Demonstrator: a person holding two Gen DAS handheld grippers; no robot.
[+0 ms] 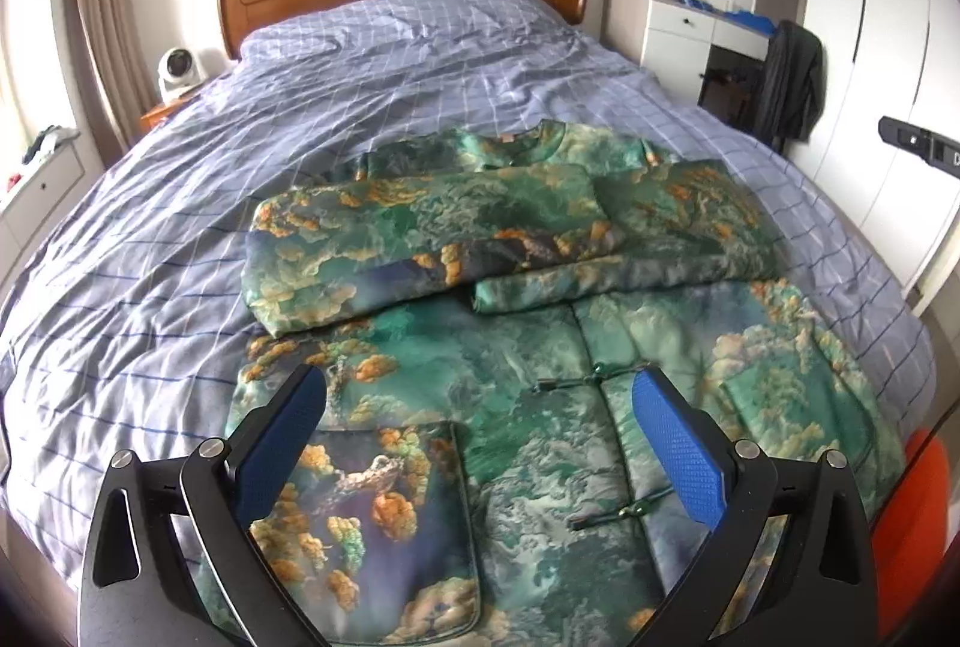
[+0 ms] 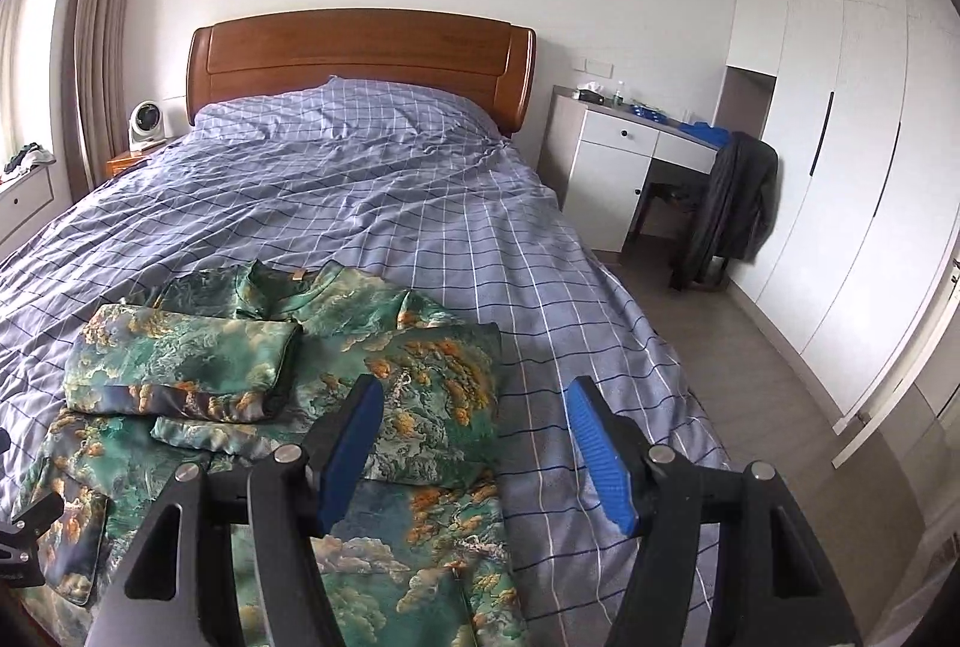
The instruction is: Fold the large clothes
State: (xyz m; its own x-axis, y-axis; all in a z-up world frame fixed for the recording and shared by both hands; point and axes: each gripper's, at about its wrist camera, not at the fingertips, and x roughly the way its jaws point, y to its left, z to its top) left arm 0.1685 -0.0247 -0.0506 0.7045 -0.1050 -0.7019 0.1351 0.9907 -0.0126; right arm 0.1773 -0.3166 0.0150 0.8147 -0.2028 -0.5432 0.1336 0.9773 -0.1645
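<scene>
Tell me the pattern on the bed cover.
Lavender-blue bed cover with a grid of thin white and dark lines; clearest in the right wrist view.

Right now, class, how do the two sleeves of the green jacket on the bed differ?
The left sleeve lies on top, broad and smooth. The right sleeve runs partly under the left sleeve, and its cuff shows as a narrow strip. Both are folded across the jacket and share one green and orange print.
</scene>
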